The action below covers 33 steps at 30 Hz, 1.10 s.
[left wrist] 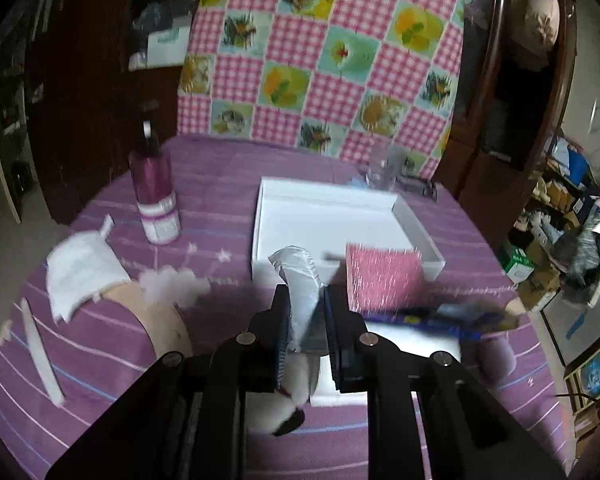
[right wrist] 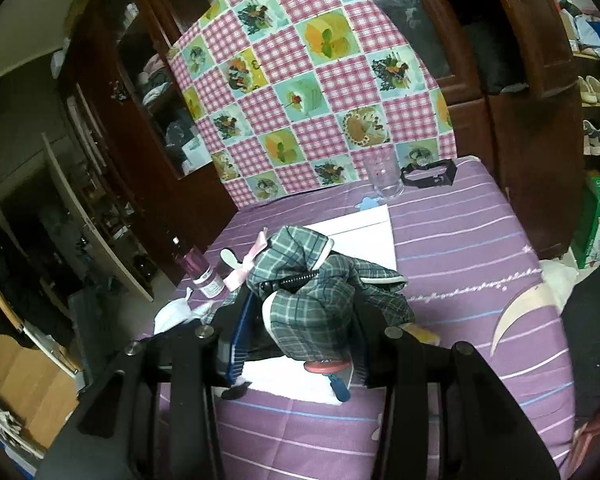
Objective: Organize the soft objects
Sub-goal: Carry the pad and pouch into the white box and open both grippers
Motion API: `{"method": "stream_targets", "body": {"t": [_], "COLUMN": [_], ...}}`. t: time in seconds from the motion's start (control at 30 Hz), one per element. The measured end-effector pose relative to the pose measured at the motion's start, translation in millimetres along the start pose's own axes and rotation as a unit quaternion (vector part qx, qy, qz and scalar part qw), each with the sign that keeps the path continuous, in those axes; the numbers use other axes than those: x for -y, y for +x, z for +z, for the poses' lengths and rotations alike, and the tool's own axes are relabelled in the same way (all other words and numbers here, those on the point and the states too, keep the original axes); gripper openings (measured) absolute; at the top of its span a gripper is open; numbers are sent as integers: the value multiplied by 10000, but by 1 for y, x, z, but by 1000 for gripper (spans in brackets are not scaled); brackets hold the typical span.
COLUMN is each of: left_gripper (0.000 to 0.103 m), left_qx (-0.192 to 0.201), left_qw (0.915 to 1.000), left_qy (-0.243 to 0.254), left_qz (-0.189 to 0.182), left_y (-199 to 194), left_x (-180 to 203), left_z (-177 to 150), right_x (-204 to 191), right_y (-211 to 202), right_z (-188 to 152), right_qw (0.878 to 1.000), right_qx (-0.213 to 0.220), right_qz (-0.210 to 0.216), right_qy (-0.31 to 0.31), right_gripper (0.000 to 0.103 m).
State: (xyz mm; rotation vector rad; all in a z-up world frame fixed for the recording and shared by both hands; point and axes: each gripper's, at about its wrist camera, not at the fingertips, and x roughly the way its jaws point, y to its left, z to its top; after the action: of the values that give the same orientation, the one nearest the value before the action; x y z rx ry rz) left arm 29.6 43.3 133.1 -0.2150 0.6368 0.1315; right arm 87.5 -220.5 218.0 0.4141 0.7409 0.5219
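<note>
1. Fingers of the left gripper (left wrist: pixel 306 312) are clamped on a silvery-grey soft piece (left wrist: pixel 300 280) of a white plush toy (left wrist: pixel 288 404) that hangs below them.
2. Right gripper (right wrist: pixel 300 320) pinches a bunched grey plaid cloth (right wrist: pixel 312 292) between its fingers, above the purple striped tablecloth (right wrist: pixel 460 248).
3. Just beyond the left gripper lies a pink glittery item (left wrist: pixel 382 276) at the near edge of the white box (left wrist: pixel 420 232).
4. Farther left stands a purple bottle (left wrist: pixel 156 196), with crumpled white tissue (left wrist: pixel 80 272) near it.
5. At the far edge stands a clear glass (right wrist: pixel 384 178).
</note>
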Motion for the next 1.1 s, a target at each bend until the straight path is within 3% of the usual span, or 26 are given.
{"method": "stream_targets", "body": {"t": [0.23,0.4,0.57,0.8,0.9,1.0,1.1], "left_gripper": [16,16,16,16,16,16,16], "left_qx": [161,71,-277,-718,-1056,-1436,-1730], "left_qw": [9999,9997,9987,9966,9938,9891,9848], "left_qy": [-12,-187,-374,-351,-327,-318,-113], "left_qz": [9,-120,-206,212,126,-96,-76], "left_y": [-1,40,104,181,200,212,219], "left_x": [2,2,4,2,-1,0,8], "left_z": [55,85,88,71,59,50,45], "right_x": [-1,3,24,57,59,55,57], "right_y": [41,92,160,239,265,282,298], "right_z": [58,80,74,66,50,35,18], "right_qw": [9978,9965,9939,9848,9762,9613,9422], "right_qx": [-397,-659,-1046,-1404,-1915,-2493,-3119], "right_qz": [85,122,-337,-1016,-989,-988,-951], "right_qy": [516,490,58,-69,-250,-635,-775], "right_gripper": [44,44,44,44,44,44,46]}}
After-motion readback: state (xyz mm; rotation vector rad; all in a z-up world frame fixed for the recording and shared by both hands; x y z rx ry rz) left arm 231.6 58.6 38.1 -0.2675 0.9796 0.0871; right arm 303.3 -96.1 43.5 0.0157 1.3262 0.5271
